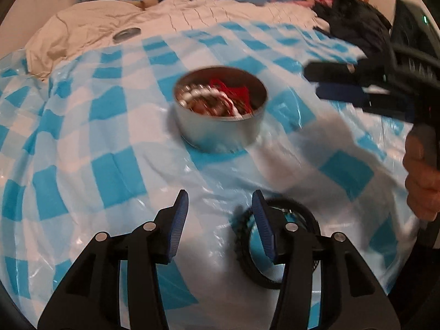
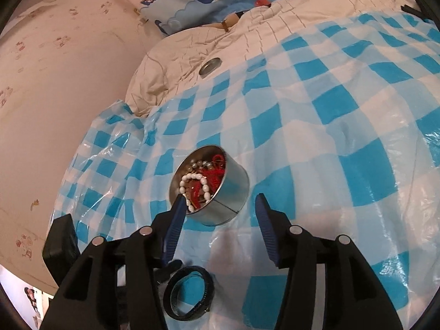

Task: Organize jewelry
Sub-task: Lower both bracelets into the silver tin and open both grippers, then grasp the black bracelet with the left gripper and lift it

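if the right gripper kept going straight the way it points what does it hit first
Most likely the tin of jewelry: it sits just ahead of the open right gripper, roughly between the fingertips and a little left of centre, so the left finger may meet the rim first. Depth is unclear; it might land on the checked sheet instead.

Left gripper [image 1: 220, 206] and right gripper [image 2: 218, 209] each hover with blue-padded jaws parted and nothing between them; a hand [image 1: 423, 176] grips the right gripper's handle.

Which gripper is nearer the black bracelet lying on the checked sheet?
Left. The left gripper hangs open right over the black bracelet, one finger across its ring. The right gripper is open farther along, by the tin, with the bracelet back below its fingers.
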`<state>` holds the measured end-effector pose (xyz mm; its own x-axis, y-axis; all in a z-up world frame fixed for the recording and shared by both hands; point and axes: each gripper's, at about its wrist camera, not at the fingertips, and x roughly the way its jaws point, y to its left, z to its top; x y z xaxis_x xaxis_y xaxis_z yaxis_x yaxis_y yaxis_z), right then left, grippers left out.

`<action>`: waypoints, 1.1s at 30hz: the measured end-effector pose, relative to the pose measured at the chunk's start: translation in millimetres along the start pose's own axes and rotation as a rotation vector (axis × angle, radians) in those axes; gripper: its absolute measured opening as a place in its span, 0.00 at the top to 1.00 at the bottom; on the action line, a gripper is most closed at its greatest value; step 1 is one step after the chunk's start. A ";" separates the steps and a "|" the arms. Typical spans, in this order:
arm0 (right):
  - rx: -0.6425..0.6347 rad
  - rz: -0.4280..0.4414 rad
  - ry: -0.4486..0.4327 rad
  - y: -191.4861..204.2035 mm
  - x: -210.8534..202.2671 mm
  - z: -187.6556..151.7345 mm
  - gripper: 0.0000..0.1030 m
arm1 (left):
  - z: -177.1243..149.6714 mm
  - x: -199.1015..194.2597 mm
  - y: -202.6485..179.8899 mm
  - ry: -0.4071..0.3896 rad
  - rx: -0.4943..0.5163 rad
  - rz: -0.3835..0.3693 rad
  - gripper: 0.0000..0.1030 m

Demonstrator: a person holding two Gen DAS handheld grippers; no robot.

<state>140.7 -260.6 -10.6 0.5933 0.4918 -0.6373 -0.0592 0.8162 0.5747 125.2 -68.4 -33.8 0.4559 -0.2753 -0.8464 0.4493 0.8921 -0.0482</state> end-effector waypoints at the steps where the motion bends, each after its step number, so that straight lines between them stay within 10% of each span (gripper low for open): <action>1: -0.012 -0.004 0.004 2.4 1.5 -1.1 0.49 | -2.7 0.8 -1.8 0.007 0.002 -0.002 0.56; 10: -0.051 -0.016 0.031 12.8 12.1 -7.3 0.48 | -20.1 -2.3 -15.3 0.018 0.044 -0.025 0.94; 22: -0.107 -0.026 0.069 25.1 24.8 -15.9 0.48 | -10.0 -38.4 34.1 -0.084 -0.120 -0.075 1.00; 33: -0.113 -0.025 0.080 26.9 27.9 -18.2 0.46 | -19.5 -4.7 5.8 0.036 -0.051 -0.133 0.85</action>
<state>141.0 -219.4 -22.3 0.5300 0.4900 -0.6921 -0.1380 0.8551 0.4998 110.7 -55.0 -40.4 0.3665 -0.3799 -0.8493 0.4636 0.8660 -0.1873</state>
